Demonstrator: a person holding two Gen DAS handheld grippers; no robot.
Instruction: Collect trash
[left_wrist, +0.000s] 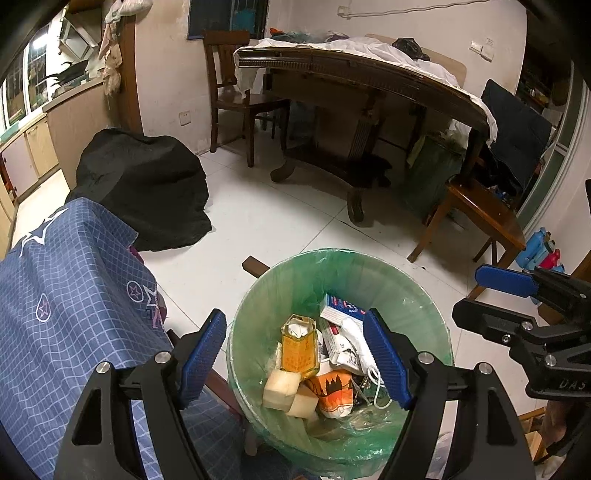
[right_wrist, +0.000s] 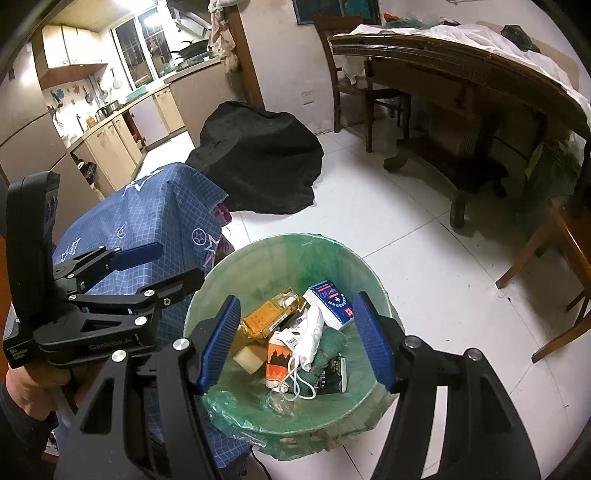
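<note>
Fingers of both grippers stand wide apart and hold nothing. Both hover above a round bin (left_wrist: 424, 295) lined with a green plastic bag (left_wrist: 354, 273), which stands on the white tiled floor (left_wrist: 280, 221). The left gripper (left_wrist: 295, 358) looks straight down into the bin; the right gripper (right_wrist: 295, 339) hangs over the same opening from the bin's other side.

Inside the bin lies the trash: a yellow bottle (left_wrist: 299, 347), a blue and white carton (right_wrist: 330, 304), pale foam blocks (left_wrist: 282, 386), an orange and white packet (left_wrist: 334, 397), a white face mask with ear loops (right_wrist: 308, 345) and a dark green cloth (right_wrist: 328, 349).

Just beside the bin, on the left gripper's side, a blue checked cloth (left_wrist: 74, 295) drapes over some furniture. Beyond the bin a black cover (left_wrist: 144, 188) sits on the floor, and farther off stands a wooden table (left_wrist: 369, 70).

The likely step is gathering the bag. To do it well, each gripper should pinch the bag's folded rim on opposite sides of the bin, grip only plastic, and lift evenly so nothing spills or tears.
</note>
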